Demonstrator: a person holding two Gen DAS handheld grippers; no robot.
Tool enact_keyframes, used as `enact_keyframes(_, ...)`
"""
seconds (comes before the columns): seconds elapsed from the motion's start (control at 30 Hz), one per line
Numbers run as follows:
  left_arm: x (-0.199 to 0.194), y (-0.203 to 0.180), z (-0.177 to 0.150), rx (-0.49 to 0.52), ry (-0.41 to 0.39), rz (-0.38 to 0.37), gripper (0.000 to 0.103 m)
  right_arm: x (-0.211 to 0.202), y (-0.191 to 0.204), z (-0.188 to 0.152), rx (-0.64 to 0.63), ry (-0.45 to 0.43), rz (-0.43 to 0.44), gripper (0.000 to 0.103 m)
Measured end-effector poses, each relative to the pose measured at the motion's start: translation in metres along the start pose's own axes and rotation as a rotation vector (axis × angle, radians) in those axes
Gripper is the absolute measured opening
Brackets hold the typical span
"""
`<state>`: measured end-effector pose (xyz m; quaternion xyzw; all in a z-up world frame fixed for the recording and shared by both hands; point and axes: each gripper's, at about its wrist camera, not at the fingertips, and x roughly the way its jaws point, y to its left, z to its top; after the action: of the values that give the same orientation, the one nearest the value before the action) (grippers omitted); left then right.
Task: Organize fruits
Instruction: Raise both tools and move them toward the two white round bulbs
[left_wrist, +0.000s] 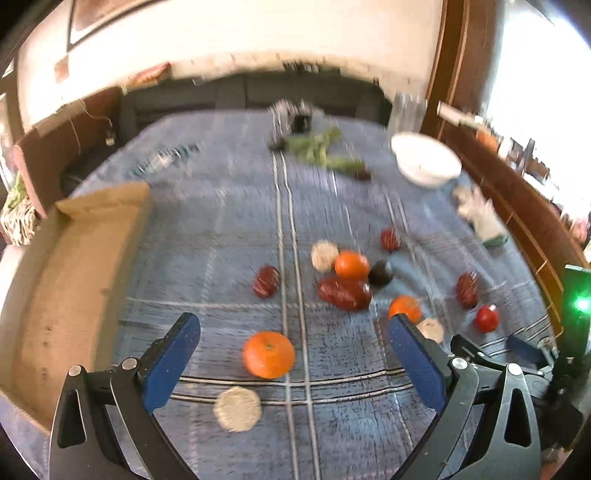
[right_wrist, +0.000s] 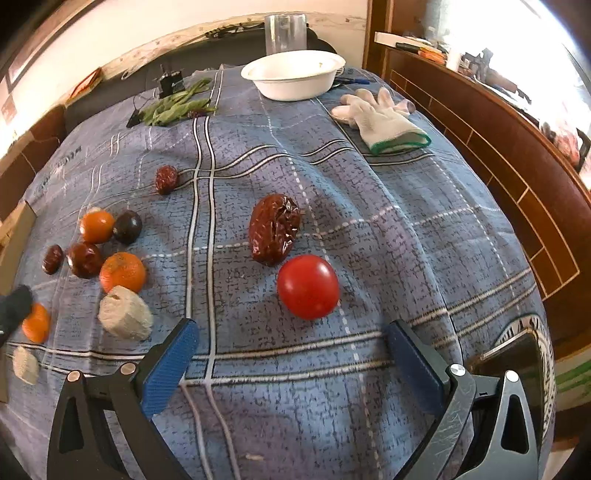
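My left gripper (left_wrist: 293, 325) hangs open over the blue checked cloth, and an orange (left_wrist: 268, 354) lies between its blue fingers. A pale round piece (left_wrist: 237, 408) sits just below that orange. Further off lie two more oranges (left_wrist: 351, 264), several wrinkled red dates (left_wrist: 344, 293), a dark plum (left_wrist: 379, 273) and a red tomato (left_wrist: 486, 318). My right gripper (right_wrist: 291, 332) is open too, with the tomato (right_wrist: 308, 287) just ahead of its fingertips and a large date (right_wrist: 274, 229) behind it. Oranges (right_wrist: 122, 271), dates and a plum (right_wrist: 127, 227) cluster at left.
A cardboard box (left_wrist: 74, 280) lies open at the left of the cloth. A white bowl (right_wrist: 293, 74), a clear glass (right_wrist: 285, 31), a white glove (right_wrist: 380, 118) and green pods (right_wrist: 177, 105) sit at the far end. A wooden headboard (right_wrist: 498, 177) runs along the right.
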<state>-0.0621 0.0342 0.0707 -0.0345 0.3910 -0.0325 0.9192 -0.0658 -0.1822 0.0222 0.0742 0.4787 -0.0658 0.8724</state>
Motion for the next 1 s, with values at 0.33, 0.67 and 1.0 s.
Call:
enact_keyframes(0.33, -0.068, 0.019, -0.002, -0.038, -0.17, -0.012, 0.102, -0.093, 0.028, -0.021, -0.033, -0.28, 0.021, 0.103)
enact_keyframes(0.67, -0.121, 0.028, -0.013, -0.042, -0.308, 0.033, 0.102, -0.142, 0.052, -0.044, -0.12, -0.478, -0.003, 0.103)
enact_keyframes(1.0, -0.167, 0.036, -0.028, -0.057, -0.391, 0.059, 0.102, -0.177, 0.056, -0.066, -0.128, -0.525, 0.007, 0.103)
